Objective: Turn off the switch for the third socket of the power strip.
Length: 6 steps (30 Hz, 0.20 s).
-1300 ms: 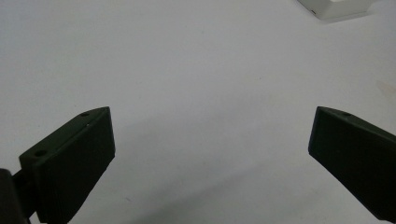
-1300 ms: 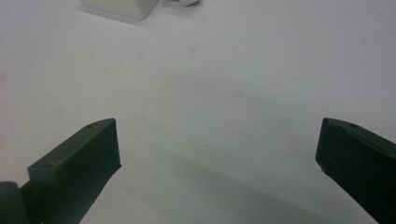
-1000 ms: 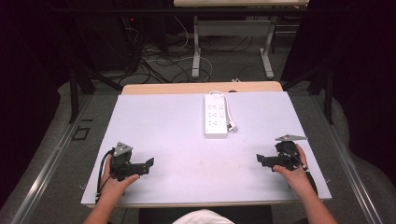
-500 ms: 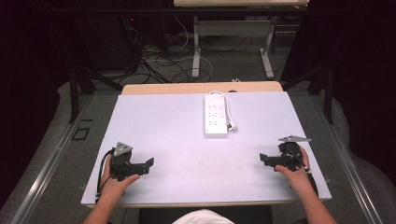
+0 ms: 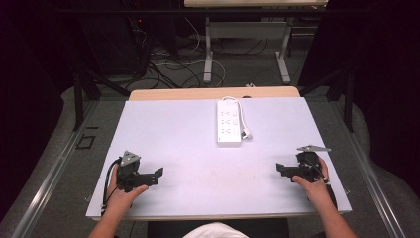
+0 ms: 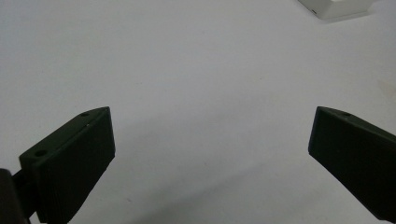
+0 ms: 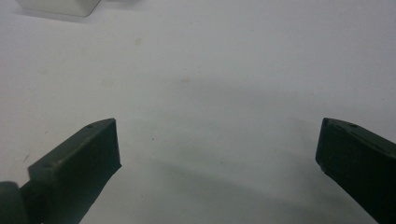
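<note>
A white power strip (image 5: 229,122) lies flat at the far middle of the white table top (image 5: 198,144), its cord looping off the back edge. My left gripper (image 5: 156,176) rests near the front left in the person's hand, pointing right. Its jaws stand wide apart over bare table (image 6: 212,126), and a corner of the power strip (image 6: 334,7) shows far ahead. My right gripper (image 5: 280,170) sits at the front right, pointing left. It is open too (image 7: 218,135), with nothing between its jaws and the power strip corner (image 7: 58,5) in the distance.
A strip of wooden table (image 5: 213,93) shows behind the white top. Beyond it, cables (image 5: 173,64) and metal table legs (image 5: 209,49) stand on the grey floor. Dark curtains close in both sides.
The right hand and its gripper have shifted slightly to the right. The left gripper and the power strip have stayed put.
</note>
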### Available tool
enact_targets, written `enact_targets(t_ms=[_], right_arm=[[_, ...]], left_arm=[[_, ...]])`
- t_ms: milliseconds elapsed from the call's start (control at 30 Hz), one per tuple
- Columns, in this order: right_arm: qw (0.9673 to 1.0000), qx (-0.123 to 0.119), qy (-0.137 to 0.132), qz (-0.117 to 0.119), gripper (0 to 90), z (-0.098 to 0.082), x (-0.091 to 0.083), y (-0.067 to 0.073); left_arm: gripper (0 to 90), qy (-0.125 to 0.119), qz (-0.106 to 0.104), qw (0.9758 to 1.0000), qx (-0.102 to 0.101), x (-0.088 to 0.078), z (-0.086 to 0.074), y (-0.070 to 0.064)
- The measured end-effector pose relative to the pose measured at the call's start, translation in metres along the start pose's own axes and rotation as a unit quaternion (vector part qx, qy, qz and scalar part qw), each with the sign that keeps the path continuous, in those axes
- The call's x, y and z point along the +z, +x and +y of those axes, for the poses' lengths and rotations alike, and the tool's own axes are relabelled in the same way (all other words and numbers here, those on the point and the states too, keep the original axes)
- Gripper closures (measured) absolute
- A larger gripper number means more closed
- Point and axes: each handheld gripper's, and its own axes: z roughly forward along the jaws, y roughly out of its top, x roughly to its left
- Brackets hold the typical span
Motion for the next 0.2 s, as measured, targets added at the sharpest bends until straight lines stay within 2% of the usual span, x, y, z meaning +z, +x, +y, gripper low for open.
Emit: enact_targets(t_ms=[200], right_arm=[[1.0000,0.001,0.000,0.000,0.0,-0.0010,0.0004,-0.0007]], left_arm=[[0.6,-0.001,-0.002,1.0000,0.000,0.0006,0.0000,-0.0002]])
